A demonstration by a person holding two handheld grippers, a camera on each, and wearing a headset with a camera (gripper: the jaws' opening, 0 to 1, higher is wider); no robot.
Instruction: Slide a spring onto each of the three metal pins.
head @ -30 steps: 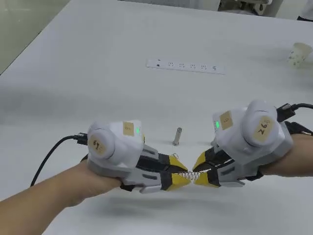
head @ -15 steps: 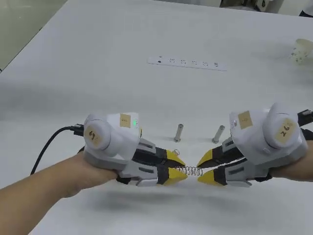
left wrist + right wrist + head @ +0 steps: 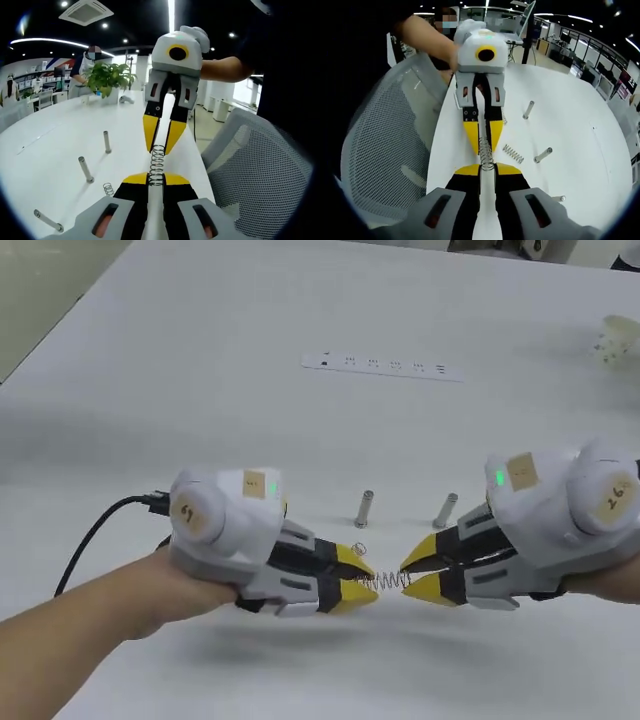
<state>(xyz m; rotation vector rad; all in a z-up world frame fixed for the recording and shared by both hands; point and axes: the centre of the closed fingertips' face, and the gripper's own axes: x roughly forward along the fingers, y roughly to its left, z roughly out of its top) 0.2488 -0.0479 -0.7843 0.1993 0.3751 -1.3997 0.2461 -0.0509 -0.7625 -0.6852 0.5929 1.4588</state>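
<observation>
Both grippers tip to tip, low in front of me.
My left gripper (image 3: pixel 372 587) points right and my right gripper (image 3: pixel 408 580) points left, nose to nose, each with its jaws pinched on one end of the same spring (image 3: pixel 390 582); my left forearm (image 3: pixel 90 640) reaches in from the lower left.

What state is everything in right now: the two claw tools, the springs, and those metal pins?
left gripper: shut on one end of the held spring.
right gripper: shut on its other end.
held spring: spans the two grippers, off the table.
loose spring: lying on the table, ungripped.
first pin: upright, bare.
second pin: upright, bare.
third pin: bare; upright or lying, cannot tell.
</observation>
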